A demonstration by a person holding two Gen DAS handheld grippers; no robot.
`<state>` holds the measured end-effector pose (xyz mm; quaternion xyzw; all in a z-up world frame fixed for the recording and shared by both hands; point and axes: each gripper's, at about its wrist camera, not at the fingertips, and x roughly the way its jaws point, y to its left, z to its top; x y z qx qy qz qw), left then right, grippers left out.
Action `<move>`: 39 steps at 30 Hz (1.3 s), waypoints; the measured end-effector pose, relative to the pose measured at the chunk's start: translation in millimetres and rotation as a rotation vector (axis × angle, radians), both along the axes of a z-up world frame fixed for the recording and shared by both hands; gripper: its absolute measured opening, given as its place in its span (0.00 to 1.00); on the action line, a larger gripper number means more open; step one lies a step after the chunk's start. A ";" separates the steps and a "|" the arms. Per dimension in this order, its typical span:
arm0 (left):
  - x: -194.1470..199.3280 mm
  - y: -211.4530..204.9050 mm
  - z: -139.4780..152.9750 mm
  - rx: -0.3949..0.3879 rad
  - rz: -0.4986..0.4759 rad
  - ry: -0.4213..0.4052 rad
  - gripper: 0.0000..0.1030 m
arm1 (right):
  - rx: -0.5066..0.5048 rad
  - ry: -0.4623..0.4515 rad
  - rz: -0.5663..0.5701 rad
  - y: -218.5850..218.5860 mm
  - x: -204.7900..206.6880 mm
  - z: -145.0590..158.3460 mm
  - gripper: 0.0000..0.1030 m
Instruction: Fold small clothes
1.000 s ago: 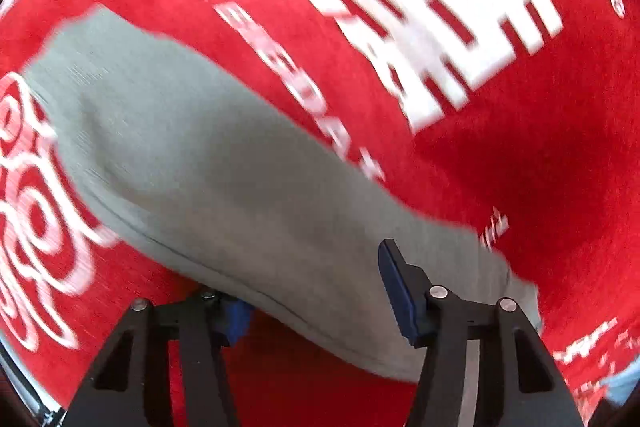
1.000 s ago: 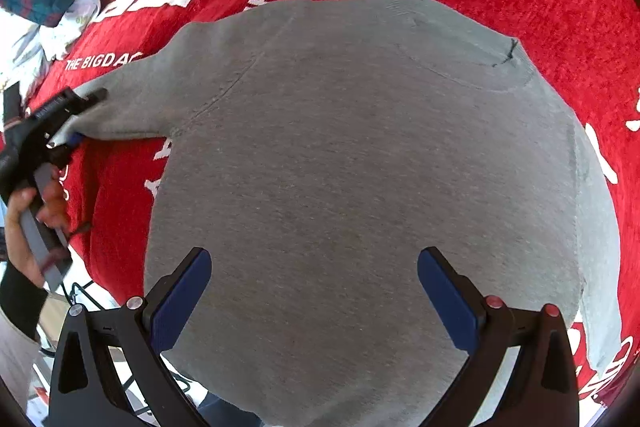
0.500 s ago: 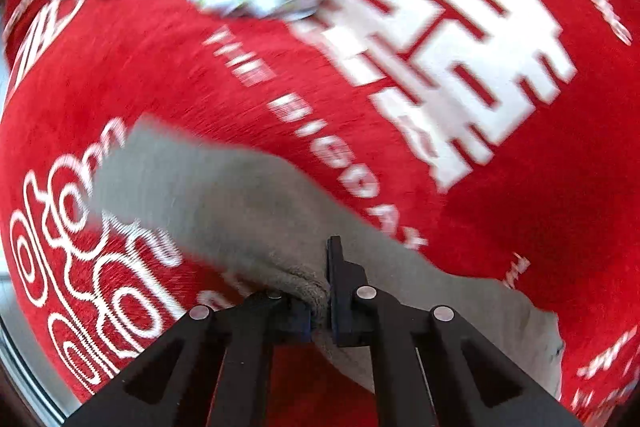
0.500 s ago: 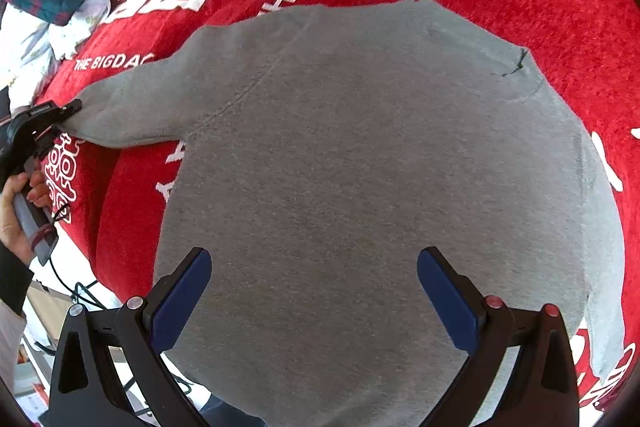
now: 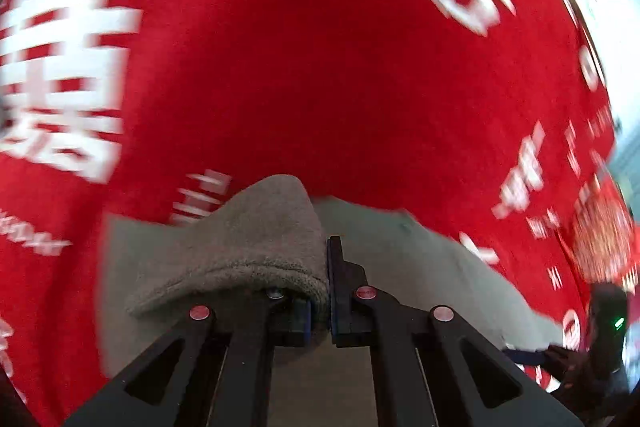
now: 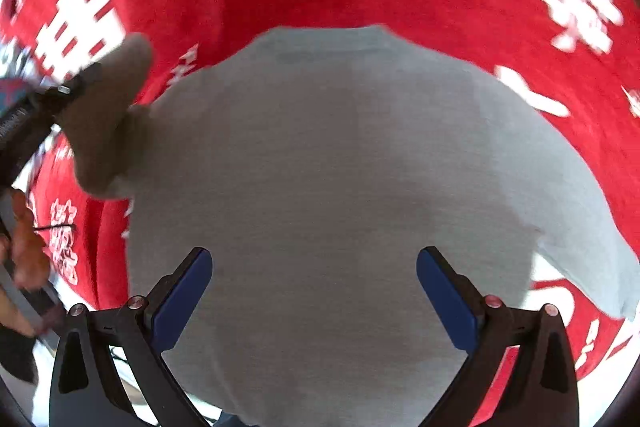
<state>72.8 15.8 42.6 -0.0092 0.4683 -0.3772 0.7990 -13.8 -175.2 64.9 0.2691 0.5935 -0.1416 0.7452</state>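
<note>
A grey sweatshirt lies flat on a red cloth with white print. My left gripper is shut on the cuff of its left sleeve, which drapes over the fingers, lifted above the shirt body. In the right wrist view that gripper holds the sleeve raised at the shirt's left edge. My right gripper is open and empty, hovering above the lower body of the shirt. The other sleeve lies out to the right.
The red cloth with white characters covers the whole table. A bundle of other clothes sits at the far left edge. The table's front edge runs along the bottom of the right wrist view.
My left gripper has lifted the sleeve cuff and swung it in toward the shirt body. My right gripper has shifted a little and stays open.
</note>
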 end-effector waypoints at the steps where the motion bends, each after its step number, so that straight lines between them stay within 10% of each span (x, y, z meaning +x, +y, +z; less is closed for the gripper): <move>1: -9.6 -23.0 -10.7 0.025 -0.047 0.010 0.07 | 0.001 0.004 -0.025 -10.2 -7.6 -1.7 0.99; 9: -52.9 -95.2 -86.4 0.291 -0.193 0.071 0.15 | 0.010 0.085 -0.118 -61.4 -46.8 -35.6 0.99; 10: -53.7 -95.2 -85.9 0.317 -0.190 0.066 0.26 | 0.007 0.086 -0.116 -63.0 -46.4 -36.5 0.99; 12: -53.0 -91.0 -78.7 0.357 -0.159 0.046 0.97 | -0.009 0.078 -0.101 -63.8 -42.5 -34.3 0.99; 20: -31.4 -16.5 -4.5 0.395 -0.046 -0.133 0.97 | -0.147 -0.036 0.153 -17.0 30.5 -12.1 0.99; 26: 40.3 57.7 -41.1 0.564 0.175 -0.071 0.97 | -0.405 -0.019 0.523 70.9 109.8 -36.4 0.99; 29: 54.5 71.4 -70.1 0.609 0.205 -0.021 0.97 | -0.539 0.021 0.629 95.5 126.1 -59.6 0.78; 30: 54.5 71.8 -76.0 0.618 0.205 -0.016 0.97 | -0.559 0.035 0.642 98.4 130.0 -65.4 0.55; 31: 53.1 73.2 -82.3 0.626 0.203 -0.010 0.97 | -0.536 0.036 0.628 95.6 131.5 -66.1 0.20; 32: 51.5 72.6 -85.7 0.625 0.203 -0.010 0.97 | -0.482 0.026 0.580 85.5 131.0 -64.0 0.07; 39: 48.4 65.6 -93.3 0.596 0.213 -0.006 0.97 | 0.061 -0.199 -0.160 -44.5 58.4 -52.5 0.07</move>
